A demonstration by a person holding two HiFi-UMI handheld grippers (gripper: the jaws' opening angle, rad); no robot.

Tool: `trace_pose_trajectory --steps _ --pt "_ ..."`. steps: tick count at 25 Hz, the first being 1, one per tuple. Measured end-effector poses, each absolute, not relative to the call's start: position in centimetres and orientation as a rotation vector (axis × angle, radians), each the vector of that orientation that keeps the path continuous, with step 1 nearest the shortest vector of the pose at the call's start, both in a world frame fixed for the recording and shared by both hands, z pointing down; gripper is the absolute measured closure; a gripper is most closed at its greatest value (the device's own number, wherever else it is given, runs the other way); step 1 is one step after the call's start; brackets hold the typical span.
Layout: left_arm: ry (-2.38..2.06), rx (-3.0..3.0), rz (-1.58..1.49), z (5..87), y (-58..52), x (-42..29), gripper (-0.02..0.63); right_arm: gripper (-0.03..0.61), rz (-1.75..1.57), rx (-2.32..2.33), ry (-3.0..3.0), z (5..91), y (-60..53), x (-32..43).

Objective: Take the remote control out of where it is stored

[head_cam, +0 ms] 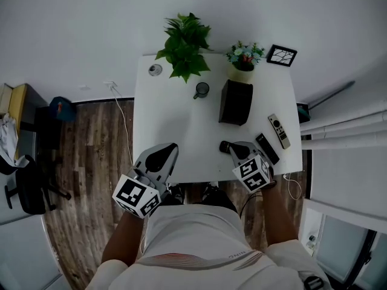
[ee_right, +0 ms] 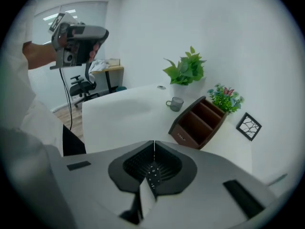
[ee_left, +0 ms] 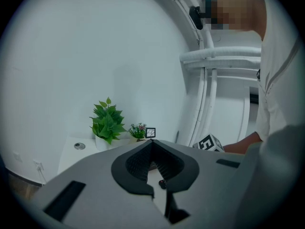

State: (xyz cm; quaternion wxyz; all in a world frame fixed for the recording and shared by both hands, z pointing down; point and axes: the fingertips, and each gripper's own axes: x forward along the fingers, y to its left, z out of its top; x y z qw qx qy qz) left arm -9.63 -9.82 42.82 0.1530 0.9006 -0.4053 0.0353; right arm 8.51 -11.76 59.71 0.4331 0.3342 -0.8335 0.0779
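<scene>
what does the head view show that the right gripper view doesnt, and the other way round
Head view only: the silver remote lying near the right edge of the white table. Right gripper view only: the open compartments of the brown organizer, apparently empty, and the right gripper with its jaws closed together. Both: the table, organizer, green plant, mug, flower pot, framed picture.

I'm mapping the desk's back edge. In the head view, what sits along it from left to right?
small round disc → leafy green plant → small flower pot → black picture frame
</scene>
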Motion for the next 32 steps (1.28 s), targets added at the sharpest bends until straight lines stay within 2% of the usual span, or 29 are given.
trace_pose_trajectory --steps 17,32 --pt "-1.071 2.71 0.042 39.3 -10.0 -6.1 0.606 0.565 0.213 1.544 -2.526 40.2 -12.1 12.4" --pt "-0.994 2.797 0.022 37.2 -9.8 -3.7 0.606 0.565 0.173 1.656 -2.587 36.5 -10.9 13.8"
